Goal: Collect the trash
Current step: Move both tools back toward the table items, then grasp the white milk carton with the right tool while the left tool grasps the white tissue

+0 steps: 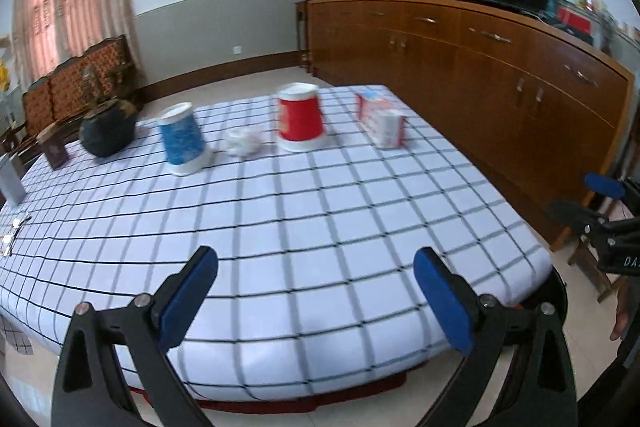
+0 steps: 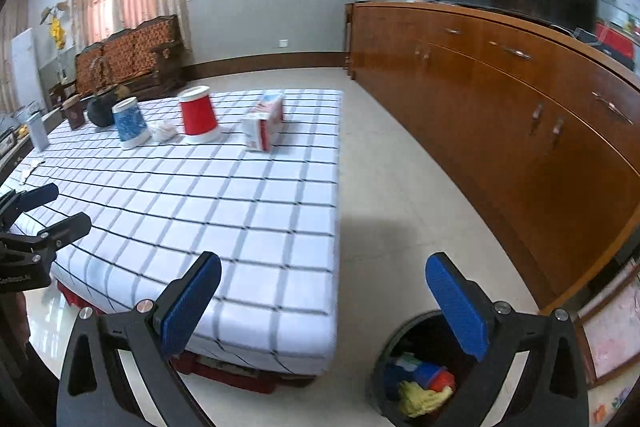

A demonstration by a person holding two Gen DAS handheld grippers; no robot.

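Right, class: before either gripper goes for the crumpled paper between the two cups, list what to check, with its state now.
1. Left gripper open: ok.
2. Right gripper open: ok.
3. Both empty: ok.
4. Crumpled paper in plain sight, between blue cup and red cup: ok.
5. Room beside the cups for the gripper: cannot tell.
6. Trash bin open on the floor: ok.

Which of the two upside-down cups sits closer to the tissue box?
The red cup. It stands between the crumpled paper and the tissue box; the blue cup is beyond the paper.
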